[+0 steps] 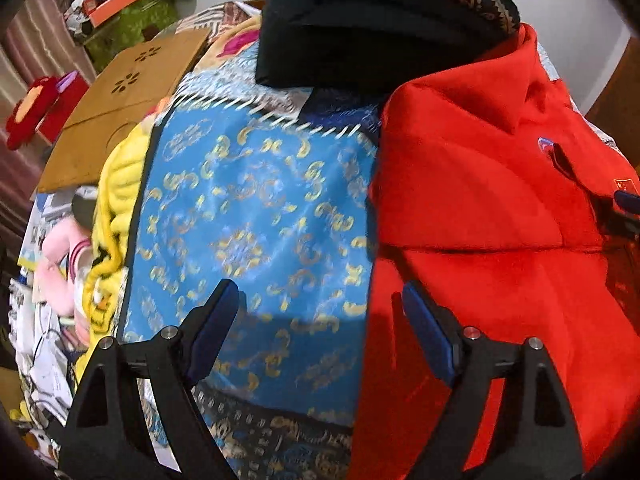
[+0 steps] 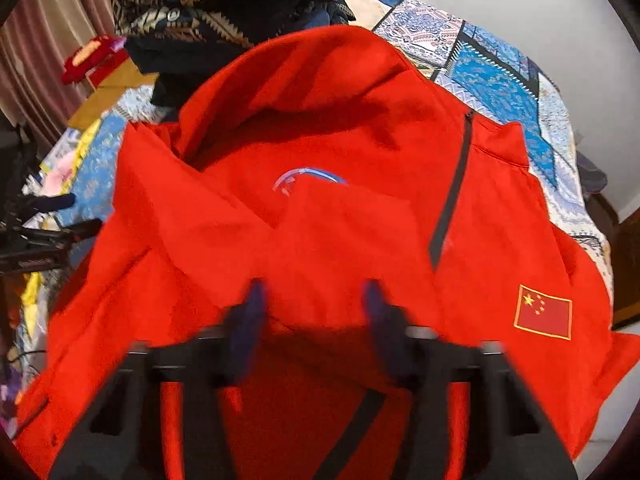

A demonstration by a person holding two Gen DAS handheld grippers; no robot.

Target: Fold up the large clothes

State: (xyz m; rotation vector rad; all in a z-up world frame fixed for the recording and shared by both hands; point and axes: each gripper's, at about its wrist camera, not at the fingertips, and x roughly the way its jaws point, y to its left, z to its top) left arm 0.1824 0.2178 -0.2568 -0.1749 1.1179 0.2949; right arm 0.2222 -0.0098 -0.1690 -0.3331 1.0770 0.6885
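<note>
A large red jacket (image 2: pixel 328 128) lies spread on a bed, with a dark zipper (image 2: pixel 452 192), a flag patch (image 2: pixel 544 312) and a sleeve folded over its chest. It fills the right of the left wrist view (image 1: pixel 480 208). My right gripper (image 2: pixel 314 304) is open above the folded sleeve, blurred by motion, holding nothing. My left gripper (image 1: pixel 318 300) is open and empty above the jacket's left edge, where it meets the blue patterned bedspread (image 1: pixel 248 208). The right gripper's fingers (image 1: pixel 626 200) show at the right edge of the left wrist view.
A pile of dark patterned clothes (image 2: pixel 224 4) sits at the bed's far end, also in the left wrist view (image 1: pixel 380 20). A yellow knitted item (image 1: pixel 116 184), a wooden board (image 1: pixel 124 96) and clutter lie left of the bedspread. Curtains (image 2: pixel 48 40) hang at the left.
</note>
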